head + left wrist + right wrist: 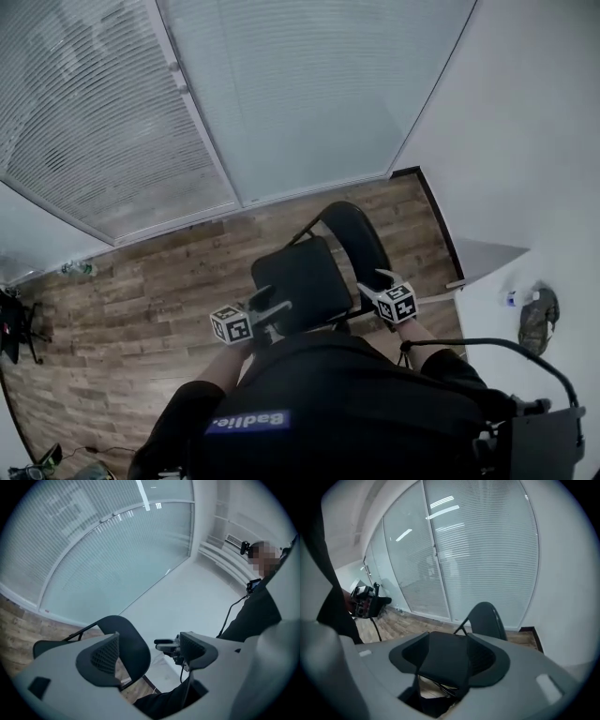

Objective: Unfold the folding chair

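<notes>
The chair (302,279) stands open and the left gripper (270,306) and right gripper (382,279) gape empty, so I'd draw them clear without nudging it.

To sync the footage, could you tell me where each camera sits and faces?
Head view: on the head, steeply down at the folding chair; left gripper, right gripper show.
Left gripper view: on it, about level past the backrest to the glass wall; sleeve shows.
Right gripper view: on it, tilted down over the seat; left gripper shows.
All share the folding chair.
</notes>
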Demonstrator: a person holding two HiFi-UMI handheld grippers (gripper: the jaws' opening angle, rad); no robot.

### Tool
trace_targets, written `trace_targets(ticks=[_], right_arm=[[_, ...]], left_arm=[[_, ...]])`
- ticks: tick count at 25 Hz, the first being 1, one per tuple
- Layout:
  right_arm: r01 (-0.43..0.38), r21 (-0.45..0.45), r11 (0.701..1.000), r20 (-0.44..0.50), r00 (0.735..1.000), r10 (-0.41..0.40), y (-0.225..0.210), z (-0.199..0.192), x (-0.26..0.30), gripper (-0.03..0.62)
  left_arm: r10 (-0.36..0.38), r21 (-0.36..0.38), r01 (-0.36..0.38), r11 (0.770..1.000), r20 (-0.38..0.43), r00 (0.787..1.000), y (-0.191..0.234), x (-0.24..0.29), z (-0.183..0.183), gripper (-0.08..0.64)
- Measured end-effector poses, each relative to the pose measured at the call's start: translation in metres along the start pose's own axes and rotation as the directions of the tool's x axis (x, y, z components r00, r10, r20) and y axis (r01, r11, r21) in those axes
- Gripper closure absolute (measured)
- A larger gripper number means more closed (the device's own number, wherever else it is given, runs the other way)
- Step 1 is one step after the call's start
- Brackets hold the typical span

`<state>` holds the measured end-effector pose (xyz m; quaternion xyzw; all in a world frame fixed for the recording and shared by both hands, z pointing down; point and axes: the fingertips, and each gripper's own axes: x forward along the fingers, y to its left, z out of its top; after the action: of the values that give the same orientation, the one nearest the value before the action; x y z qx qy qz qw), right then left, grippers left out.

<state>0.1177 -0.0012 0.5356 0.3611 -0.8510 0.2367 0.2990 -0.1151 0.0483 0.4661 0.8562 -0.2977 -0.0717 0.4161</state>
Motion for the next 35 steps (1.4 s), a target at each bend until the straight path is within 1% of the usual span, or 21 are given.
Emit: trace_targets(ticks=[3, 5, 8, 10, 11, 12, 13, 15, 16, 18, 21, 23, 25, 29, 30, 31, 32, 35], right_arm=[[-0.094, 0.003, 0.996, 0.06, 0.994, 0.094, 0.036, 0.022, 0.004, 0.353], [-0.151, -0.02, 0.988, 0.096, 0.984, 0.152, 0.059, 0.038, 0.001, 0.355], [-0.226, -0.076, 0.971, 0.151, 0.96, 0.236, 0.092, 0.065, -0.009, 0.386], [-0.271, -0.111, 0.956, 0.189, 0.939, 0.288, 0.113, 0.083, -0.019, 0.403], [-0.292, -0.13, 0.948, 0.206, 0.927, 0.314, 0.124, 0.092, -0.024, 0.415], [-0.309, -0.155, 0.938, 0.222, 0.915, 0.338, 0.134, 0.102, -0.03, 0.427], [-0.32, -0.185, 0.929, 0.235, 0.904, 0.358, 0.144, 0.111, -0.034, 0.439], [-0.329, -0.256, 0.909, 0.249, 0.886, 0.391, 0.165, 0.127, -0.043, 0.464], [-0.33, -0.29, 0.898, 0.252, 0.879, 0.405, 0.176, 0.135, -0.046, 0.473], [-0.336, -0.343, 0.877, 0.256, 0.865, 0.432, 0.193, 0.149, -0.053, 0.489], [-0.338, -0.39, 0.857, 0.278, 0.844, 0.459, 0.21, 0.169, -0.062, 0.51], [-0.33, -0.41, 0.85, 0.304, 0.829, 0.468, 0.217, 0.188, -0.068, 0.527], [-0.31, -0.419, 0.853, 0.34, 0.818, 0.464, 0.221, 0.209, -0.074, 0.542], [-0.273, -0.392, 0.878, 0.411, 0.802, 0.433, 0.216, 0.241, -0.088, 0.576], [-0.271, -0.383, 0.883, 0.424, 0.798, 0.428, 0.214, 0.244, -0.091, 0.585], [-0.27, -0.375, 0.887, 0.432, 0.796, 0.425, 0.213, 0.244, -0.093, 0.589], [-0.27, -0.369, 0.889, 0.436, 0.795, 0.422, 0.212, 0.243, -0.094, 0.591], [-0.283, -0.352, 0.892, 0.435, 0.794, 0.424, 0.215, 0.231, -0.093, 0.591]], left_arm=[[-0.047, 0.06, 0.046, 0.997, 0.017, 0.999, -0.031, 0.004, 0.022, 0.153], [-0.071, 0.114, 0.069, 0.991, 0.015, 0.997, -0.053, 0.005, 0.033, 0.153], [-0.093, 0.203, 0.087, 0.975, 0.021, 0.995, -0.084, 0.004, 0.047, 0.155], [-0.108, 0.265, 0.097, 0.959, 0.026, 0.994, -0.104, 0.006, 0.056, 0.16], [-0.112, 0.299, 0.1, 0.949, 0.024, 0.993, -0.113, 0.007, 0.06, 0.182], [-0.115, 0.334, 0.101, 0.937, 0.021, 0.993, -0.122, 0.008, 0.064, 0.232], [-0.118, 0.369, 0.103, 0.924, 0.019, 0.993, -0.13, 0.008, 0.07, 0.301], [-0.13, 0.43, 0.109, 0.896, 0.021, 0.991, -0.148, 0.006, 0.083, 0.427], [-0.137, 0.456, 0.112, 0.883, 0.023, 0.99, -0.157, 0.004, 0.091, 0.474], [-0.146, 0.499, 0.112, 0.86, 0.029, 0.989, -0.172, 0.002, 0.102, 0.536], [-0.144, 0.543, 0.1, 0.834, 0.039, 0.989, -0.186, 0.001, 0.115, 0.554], [-0.138, 0.577, 0.09, 0.812, 0.04, 0.99, -0.194, 0.002, 0.124, 0.554], [-0.131, 0.611, 0.075, 0.788, 0.047, 0.99, -0.201, 0.003, 0.135, 0.555], [-0.119, 0.659, 0.029, 0.752, 0.093, 0.989, -0.213, 0.006, 0.156, 0.555], [-0.109, 0.663, 0.013, 0.749, 0.104, 0.989, -0.213, 0.008, 0.157, 0.555], [-0.095, 0.659, -0.004, 0.752, 0.115, 0.989, -0.212, 0.009, 0.156, 0.555], [-0.079, 0.646, -0.022, 0.763, 0.127, 0.989, -0.209, 0.009, 0.154, 0.555], [-0.031, 0.591, -0.069, 0.804, 0.157, 0.987, -0.196, 0.008, 0.144, 0.555]])
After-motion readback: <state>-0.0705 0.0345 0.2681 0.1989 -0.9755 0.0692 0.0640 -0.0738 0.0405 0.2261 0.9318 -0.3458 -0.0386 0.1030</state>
